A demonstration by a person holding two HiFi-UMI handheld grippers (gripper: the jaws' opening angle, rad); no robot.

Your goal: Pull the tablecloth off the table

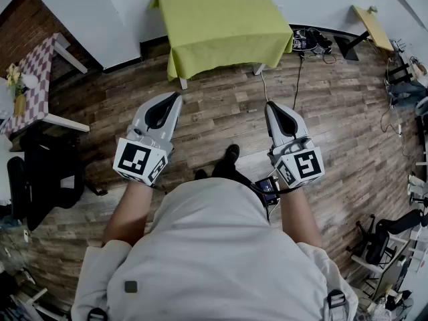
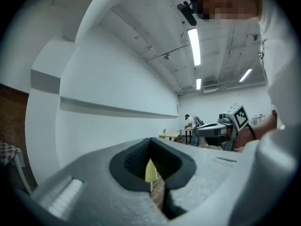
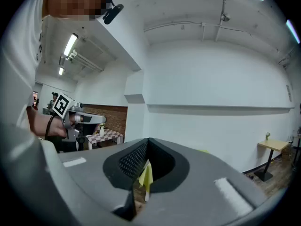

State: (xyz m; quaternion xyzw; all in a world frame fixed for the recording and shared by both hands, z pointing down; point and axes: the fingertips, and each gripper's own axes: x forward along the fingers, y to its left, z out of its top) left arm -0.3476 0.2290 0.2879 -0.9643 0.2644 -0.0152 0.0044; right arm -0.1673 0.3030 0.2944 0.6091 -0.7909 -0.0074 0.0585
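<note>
A yellow-green tablecloth (image 1: 224, 22) covers a small table with white legs against the far wall, its edges hanging down all round. Both grippers are held over the wooden floor, well short of the table and pointing toward it. My left gripper (image 1: 176, 97) is shut with nothing in it, and so is my right gripper (image 1: 270, 105). In the left gripper view a sliver of the tablecloth (image 2: 150, 171) shows through the notch of the closed jaws. The right gripper view shows the tablecloth (image 3: 146, 176) the same way, far off.
A checkered table (image 1: 33, 79) with a small vase stands at the left, a black chair (image 1: 40, 179) beside it. A wooden side table (image 1: 373, 25) and cables (image 1: 311, 40) lie at the back right. Office chairs (image 1: 394, 236) crowd the lower right.
</note>
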